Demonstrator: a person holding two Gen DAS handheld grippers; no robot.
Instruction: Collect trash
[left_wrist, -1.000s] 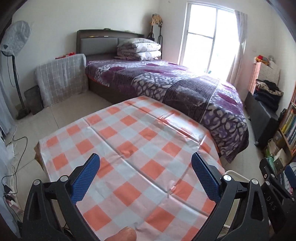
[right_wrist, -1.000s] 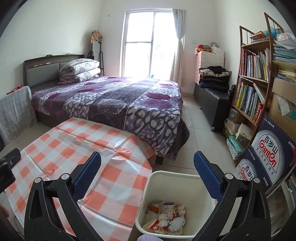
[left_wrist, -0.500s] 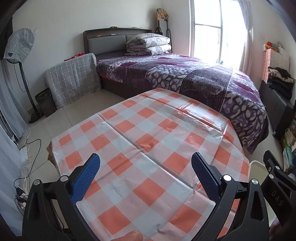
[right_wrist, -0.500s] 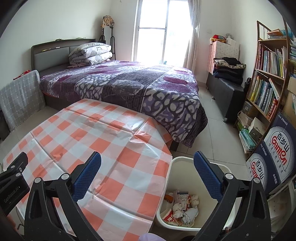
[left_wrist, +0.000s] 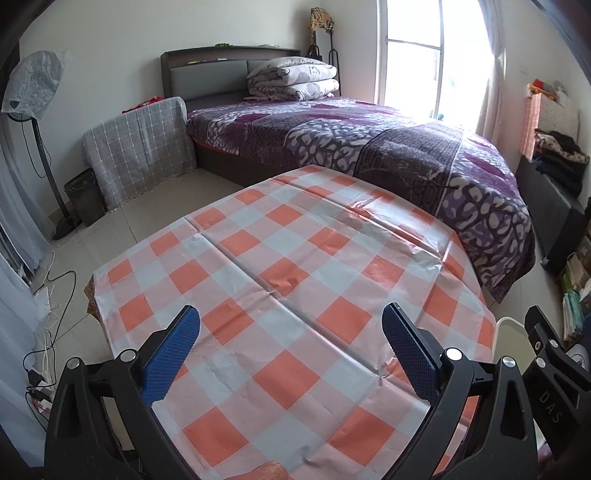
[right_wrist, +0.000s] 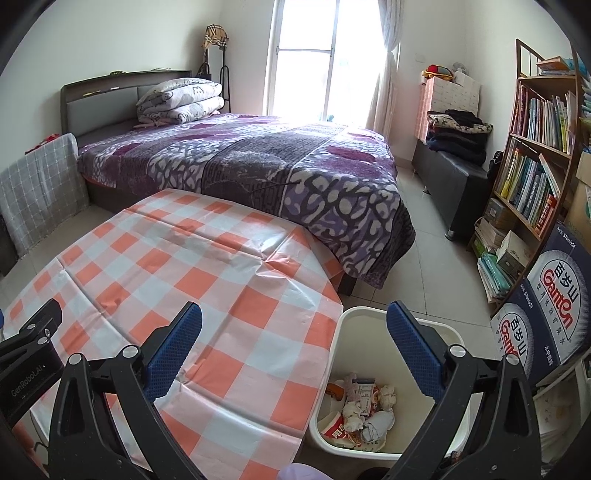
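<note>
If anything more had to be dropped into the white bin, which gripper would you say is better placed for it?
Right, probably. The right gripper is open, with the white bin and its crumpled trash just beyond its fingertips. The left gripper, also open, faces the checked tablecloth.

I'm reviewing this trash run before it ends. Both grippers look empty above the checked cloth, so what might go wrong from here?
1. The white bin stands tight against the table's edge; a low swing of the right gripper might knock it.
2. The tablecloth lies creased and loose; the left gripper might snag it.
3. Crumpled paper is heaped in the bin; tipping would spill it.
</note>
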